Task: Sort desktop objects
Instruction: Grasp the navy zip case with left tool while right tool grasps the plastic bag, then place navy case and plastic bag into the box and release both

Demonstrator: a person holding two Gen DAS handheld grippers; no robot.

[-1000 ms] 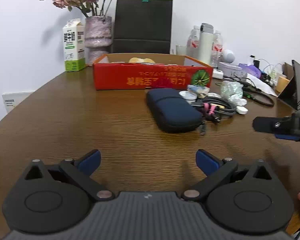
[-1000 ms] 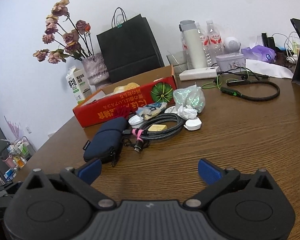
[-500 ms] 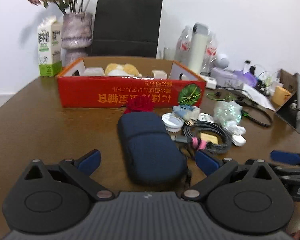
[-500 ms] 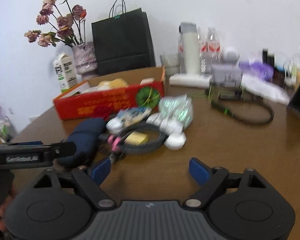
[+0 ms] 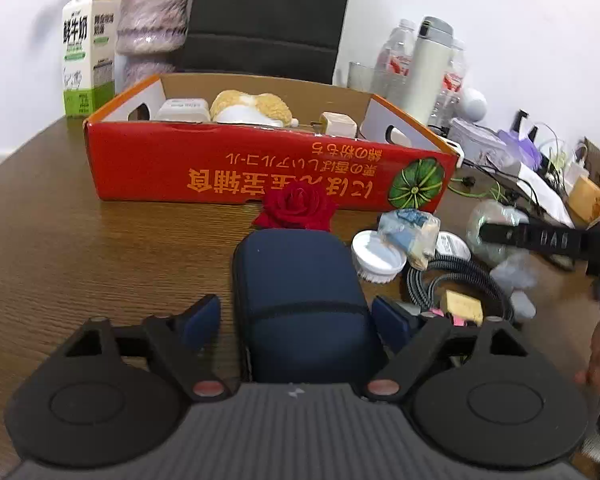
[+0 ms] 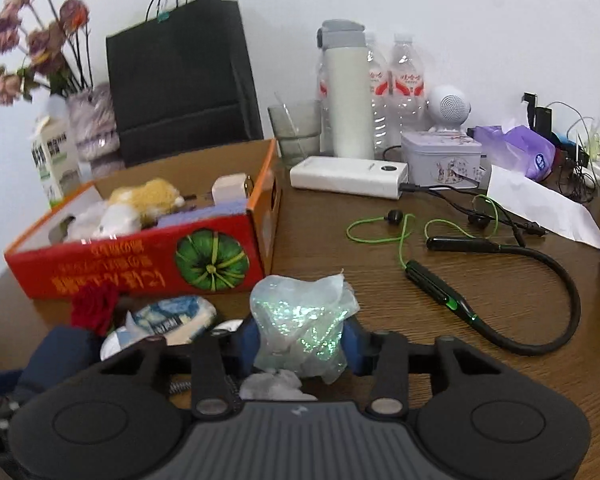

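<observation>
My left fingers [image 5: 204, 320] are closing around the navy case [image 5: 300, 304] mid-table; my right fingers [image 6: 352, 344] are closing on the glittery bag [image 6: 300, 320] beside the red box [image 6: 140, 264].

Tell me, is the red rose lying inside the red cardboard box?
No, the red rose lies on the table in front of the red cardboard box, beside the navy pouch.

Flowers [image 6: 32, 40] blurred; bag [image 5: 266, 12] top cropped
</observation>
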